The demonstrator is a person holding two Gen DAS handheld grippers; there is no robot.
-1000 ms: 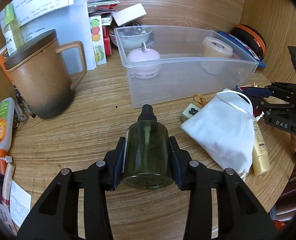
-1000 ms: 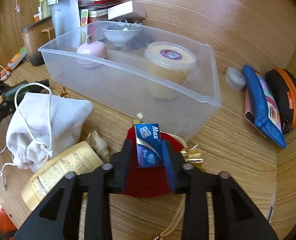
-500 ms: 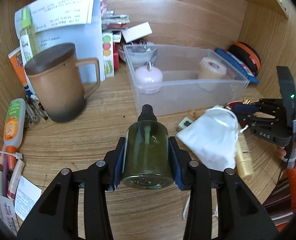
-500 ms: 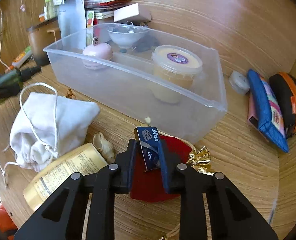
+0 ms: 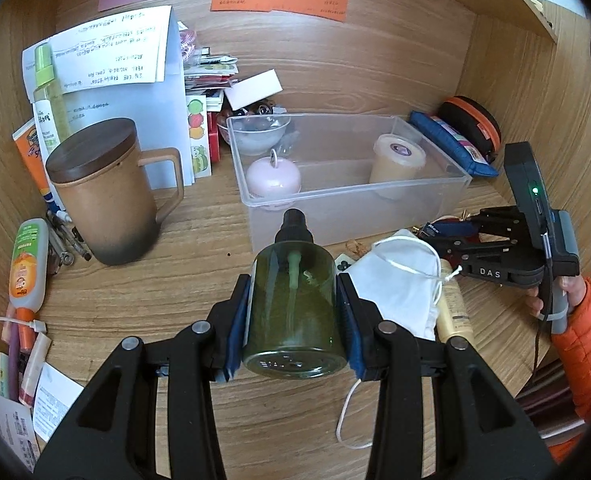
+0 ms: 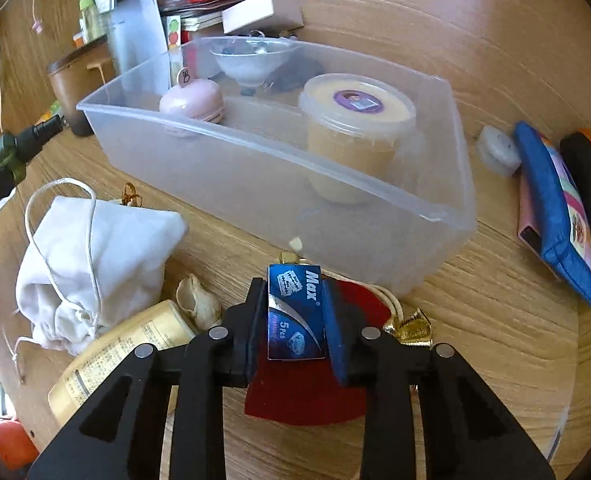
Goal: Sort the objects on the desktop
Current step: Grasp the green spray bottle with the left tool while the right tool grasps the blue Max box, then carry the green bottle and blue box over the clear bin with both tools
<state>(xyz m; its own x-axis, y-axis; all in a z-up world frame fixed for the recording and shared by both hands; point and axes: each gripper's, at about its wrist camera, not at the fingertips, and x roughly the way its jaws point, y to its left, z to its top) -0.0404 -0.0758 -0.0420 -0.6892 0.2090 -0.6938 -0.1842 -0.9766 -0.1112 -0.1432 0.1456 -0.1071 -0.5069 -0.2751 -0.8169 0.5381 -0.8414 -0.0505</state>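
Note:
My left gripper (image 5: 294, 304) is shut on a dark green pump bottle (image 5: 293, 308) and holds it above the desk in front of a clear plastic bin (image 5: 451, 196). My right gripper (image 6: 294, 312) is shut on a small blue "Max" box (image 6: 294, 312), just off a red pouch (image 6: 307, 392) before the bin's near wall (image 6: 335, 208). The bin holds a pink round case (image 5: 273, 176), a cream tub (image 6: 355, 120) and a glass bowl (image 6: 251, 60). The right gripper also shows in the left wrist view (image 5: 435, 232).
A brown lidded mug (image 5: 103, 192) stands left of the bin. A white drawstring bag (image 6: 95, 248), a cream tube (image 6: 111, 356) and a shell (image 6: 197, 300) lie on the desk. A blue pouch (image 6: 555, 216) and an orange-trimmed case (image 5: 471, 120) lie at the right wall.
My left gripper has risen and drawn back with the bottle. My right gripper has closed onto the blue box and lifted it slightly from the red pouch.

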